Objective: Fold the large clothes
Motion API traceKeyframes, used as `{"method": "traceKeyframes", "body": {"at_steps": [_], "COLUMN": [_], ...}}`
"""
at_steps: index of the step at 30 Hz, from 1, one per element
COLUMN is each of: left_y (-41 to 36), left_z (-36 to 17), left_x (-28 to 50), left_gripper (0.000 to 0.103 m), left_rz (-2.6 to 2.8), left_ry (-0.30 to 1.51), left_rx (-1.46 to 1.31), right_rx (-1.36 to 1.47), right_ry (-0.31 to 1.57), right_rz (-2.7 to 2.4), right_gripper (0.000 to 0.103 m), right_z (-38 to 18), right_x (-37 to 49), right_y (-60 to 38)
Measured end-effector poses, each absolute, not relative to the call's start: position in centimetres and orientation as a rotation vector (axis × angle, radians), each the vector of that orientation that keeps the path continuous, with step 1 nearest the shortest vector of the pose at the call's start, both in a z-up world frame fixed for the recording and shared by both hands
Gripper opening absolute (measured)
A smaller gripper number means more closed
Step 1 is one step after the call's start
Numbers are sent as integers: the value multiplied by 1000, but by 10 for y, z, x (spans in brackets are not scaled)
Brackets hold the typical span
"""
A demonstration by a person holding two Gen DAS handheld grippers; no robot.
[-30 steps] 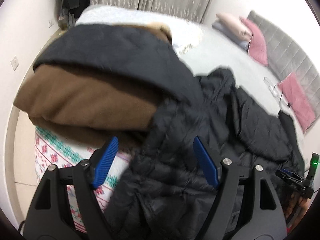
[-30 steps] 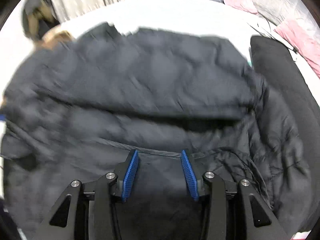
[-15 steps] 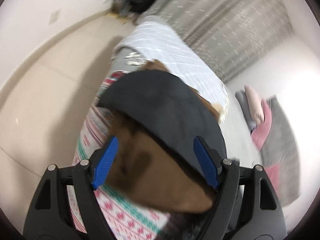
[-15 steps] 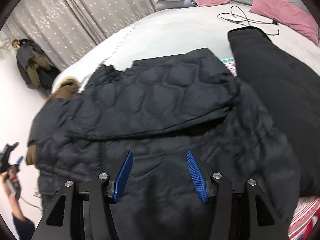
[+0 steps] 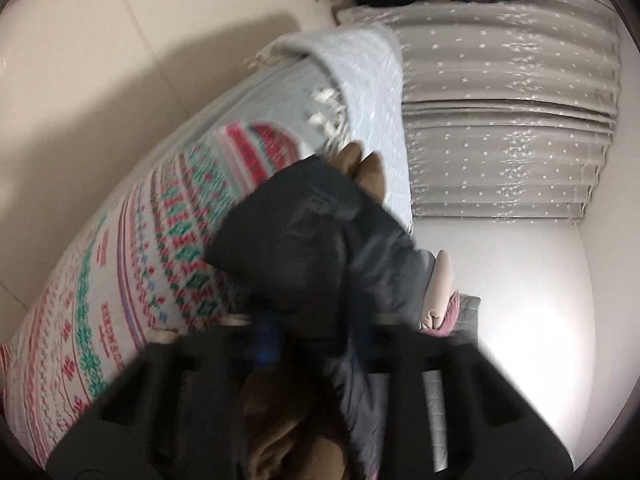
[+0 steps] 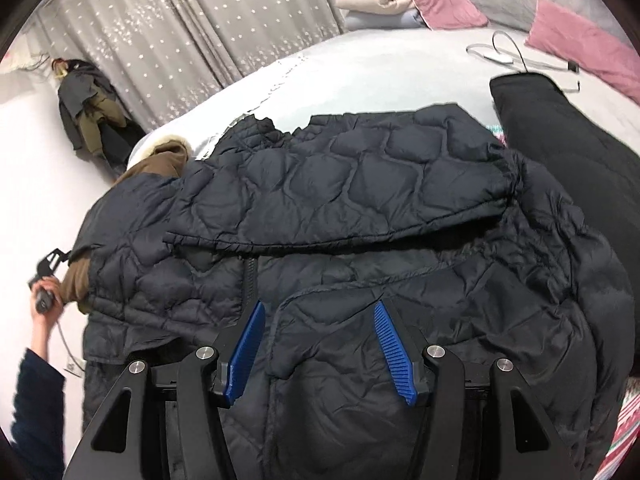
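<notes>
A dark quilted puffer jacket lies spread on the bed, one sleeve folded across its front. My right gripper is open just above the jacket's lower front, holding nothing. In the blurred left wrist view my left gripper is at the bed's side edge with a dark fold of jacket bunched between its blue fingers; the blur hides whether they grip it. A brown garment lies under it. The left gripper also shows at the jacket's left edge.
A patterned red and green blanket covers the bed edge. A black folded garment lies to the jacket's right. Pink pillows, a clothes hanger and grey curtains are behind. Clothes hang by the wall.
My left gripper has swung left to the bed's side edge and narrowed around dark fabric. My right gripper has drawn back slightly and opened wider over the jacket.
</notes>
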State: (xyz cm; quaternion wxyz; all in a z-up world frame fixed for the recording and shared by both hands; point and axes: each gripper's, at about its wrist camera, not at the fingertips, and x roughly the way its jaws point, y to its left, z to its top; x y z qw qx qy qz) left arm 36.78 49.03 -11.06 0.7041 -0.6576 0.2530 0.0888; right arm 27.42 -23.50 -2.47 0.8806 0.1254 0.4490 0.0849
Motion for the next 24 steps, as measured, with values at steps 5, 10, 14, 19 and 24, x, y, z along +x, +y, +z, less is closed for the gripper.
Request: {"method": "traceKeyframes", "body": {"at_steps": [5,10,14,19,24], "left_y": [496,492,495,504,502], "left_z": [-66,-28,-28,-39,-38], "left_x": [346,325,319,291,291], "left_gripper": [5,5,5,4,4], "left_rz": [219,253,295,348,340], "left_ry": [388,304,309,258,275], "left_rx": [-1380,-1213,-1170,-1204,-1194], "right_rx": [261,224,262,272,308], "right_ry": [941,924,964,968,1015], "right_rz": [174,135,94,58,33], "right_gripper": [57,57,57,57,55], "right_z": [-30,-31,-46,-51,-66], "right_x": [276,278,285,289,298], "right_y": [-237,-241,-256,-275,-291]}}
